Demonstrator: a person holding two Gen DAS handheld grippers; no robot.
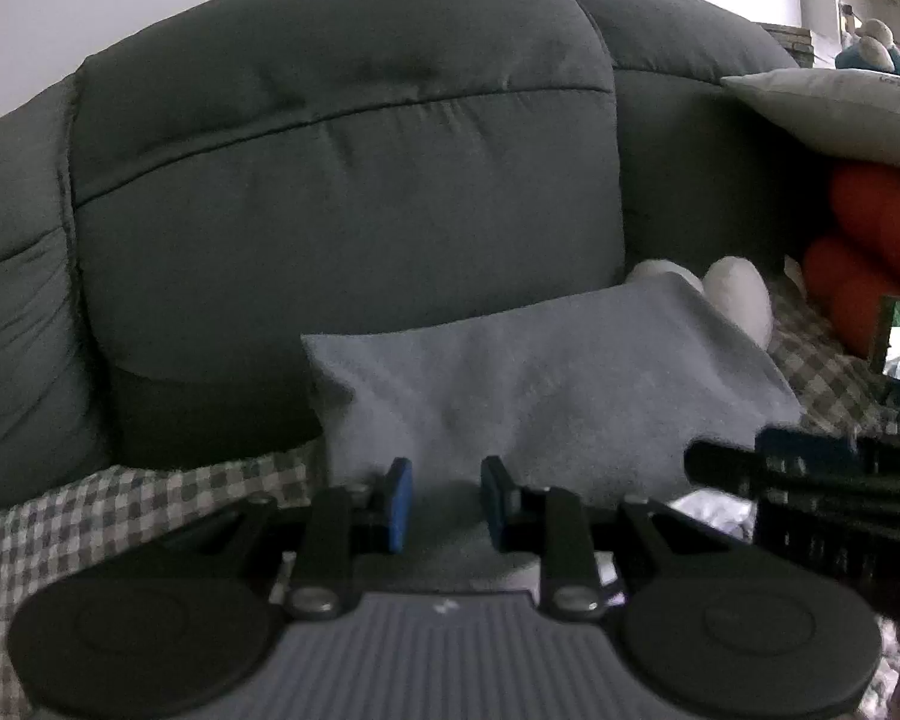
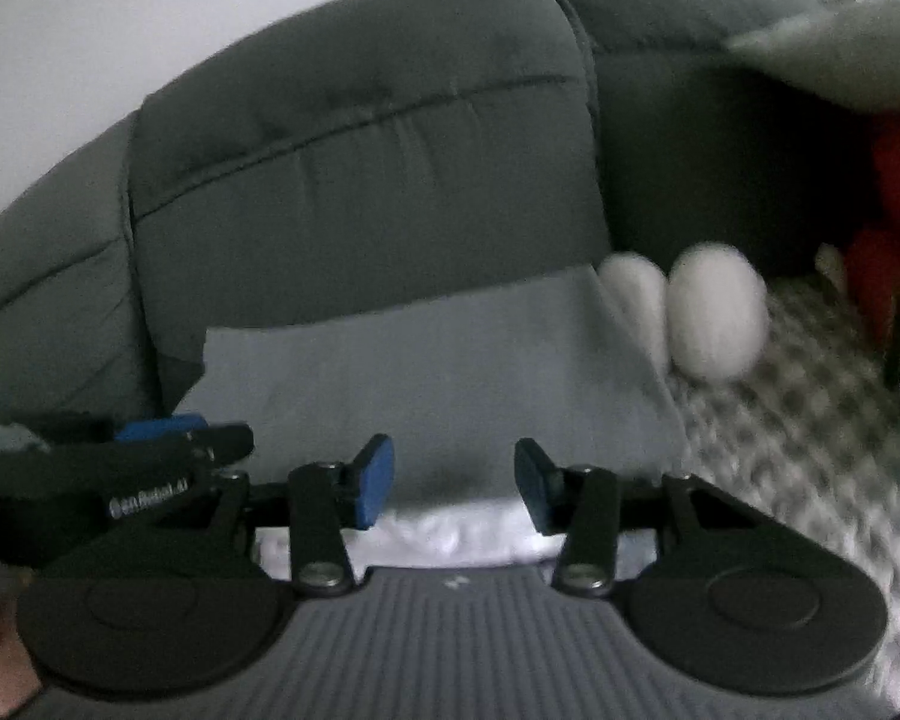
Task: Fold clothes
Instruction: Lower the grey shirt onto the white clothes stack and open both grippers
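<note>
The folded grey cloth (image 1: 546, 372) is being faced on the sofa (image 1: 342, 180); left hand-held gripper (image 1: 444, 504) and right hand-held gripper (image 2: 453, 489) are being held spread, empty. A fresh edge grasp is judged next.

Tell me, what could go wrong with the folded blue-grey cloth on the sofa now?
The folded blue-grey cloth lies loose on the checked cover, and both the left gripper and right gripper stand open right at its near edge. A nudge could push it out of its fold. The two white rolled bundles beside it might also get knocked.
</note>
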